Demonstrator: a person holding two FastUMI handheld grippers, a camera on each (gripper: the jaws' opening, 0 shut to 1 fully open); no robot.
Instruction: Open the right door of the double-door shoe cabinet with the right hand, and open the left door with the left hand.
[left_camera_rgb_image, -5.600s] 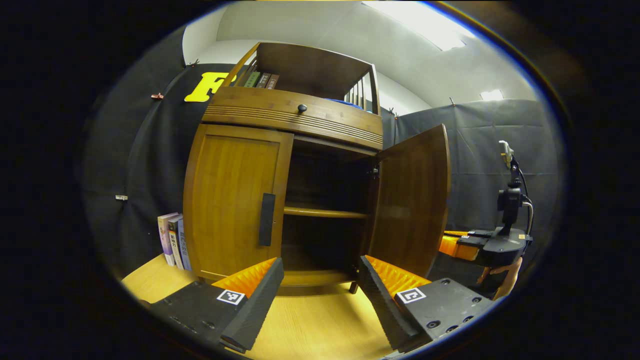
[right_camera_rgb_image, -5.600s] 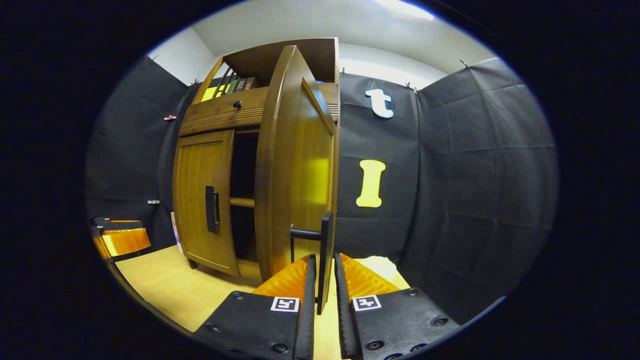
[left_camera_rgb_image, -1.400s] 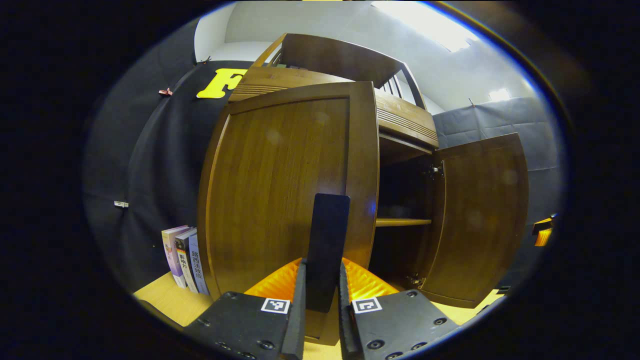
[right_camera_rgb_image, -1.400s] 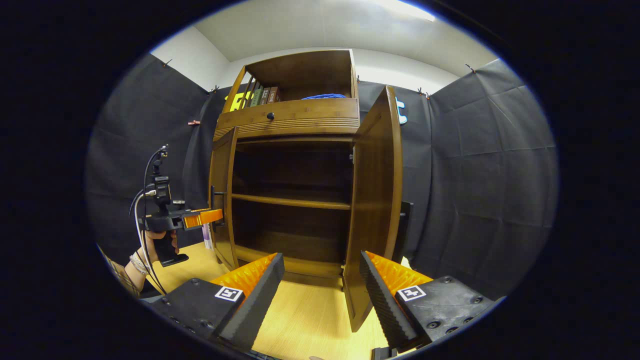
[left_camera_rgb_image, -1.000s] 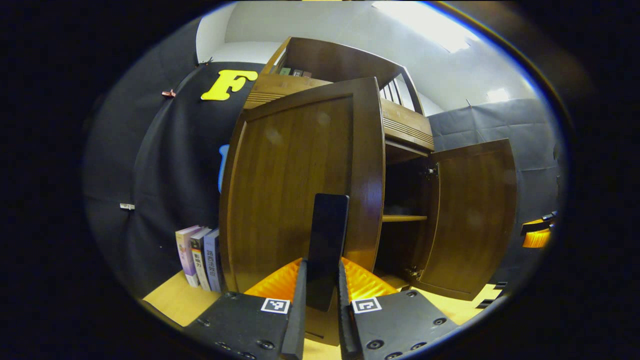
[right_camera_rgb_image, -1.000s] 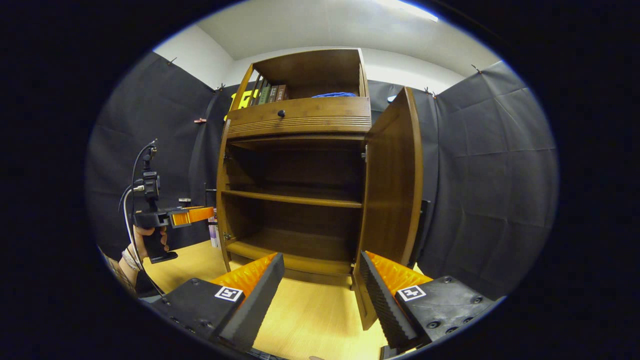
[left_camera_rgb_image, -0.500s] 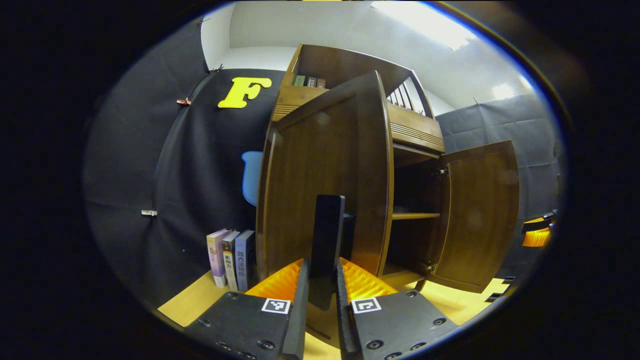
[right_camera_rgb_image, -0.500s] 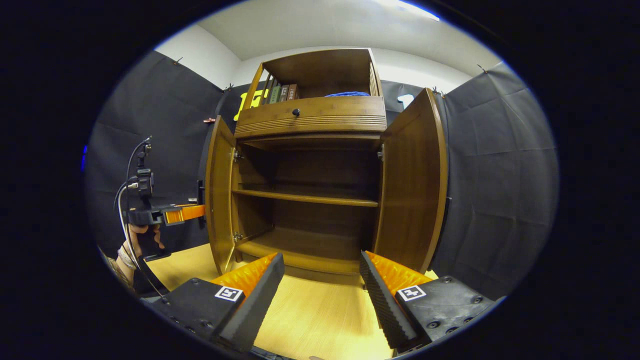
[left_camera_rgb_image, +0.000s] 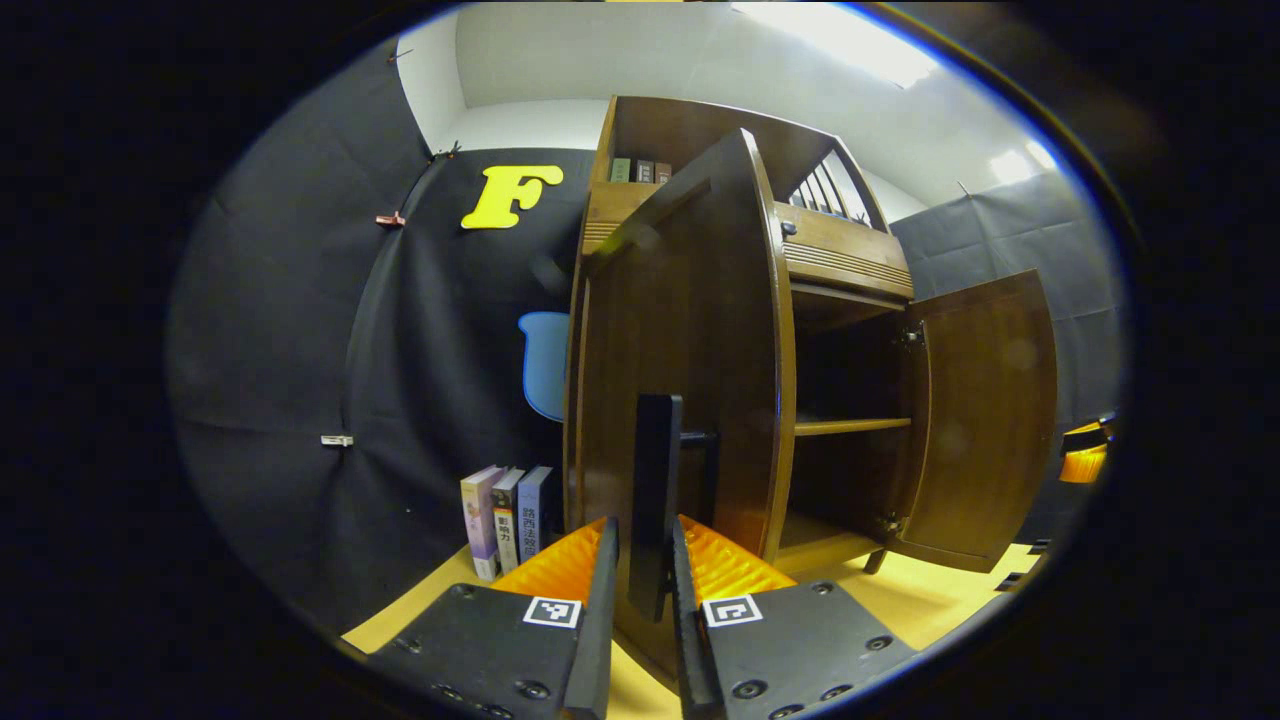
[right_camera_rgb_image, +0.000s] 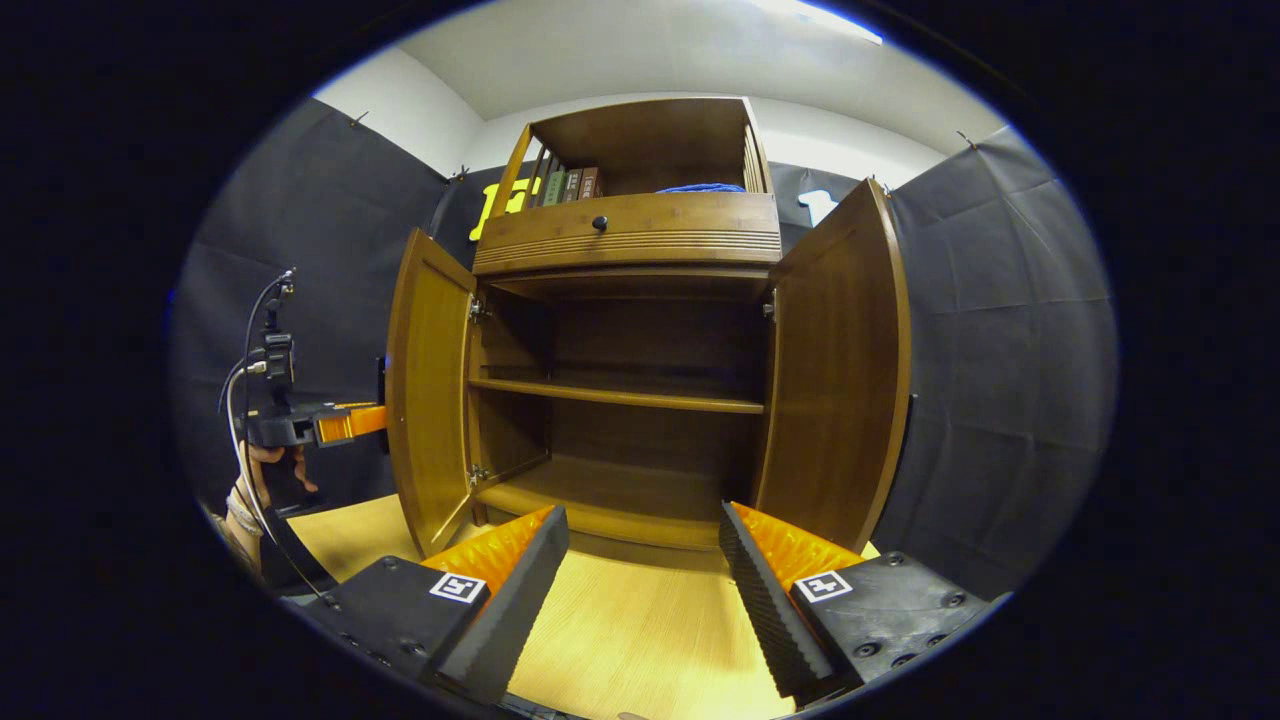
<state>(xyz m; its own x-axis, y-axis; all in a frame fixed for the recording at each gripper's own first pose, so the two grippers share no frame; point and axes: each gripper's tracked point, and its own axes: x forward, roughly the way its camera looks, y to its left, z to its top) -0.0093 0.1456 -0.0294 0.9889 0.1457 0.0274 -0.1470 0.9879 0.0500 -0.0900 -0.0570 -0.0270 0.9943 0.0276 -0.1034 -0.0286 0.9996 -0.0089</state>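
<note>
Left gripper (left_camera_rgb_image: 640, 570) squeezes the dark handle (left_camera_rgb_image: 655, 490) of the left door (left_camera_rgb_image: 690, 370), which swings far out from the shoe cabinet (right_camera_rgb_image: 625, 330). Right gripper (right_camera_rgb_image: 640, 570) has its fingers spread wide and holds nothing, in front of the cabinet. Right door (right_camera_rgb_image: 840, 370) stands open too.
</note>
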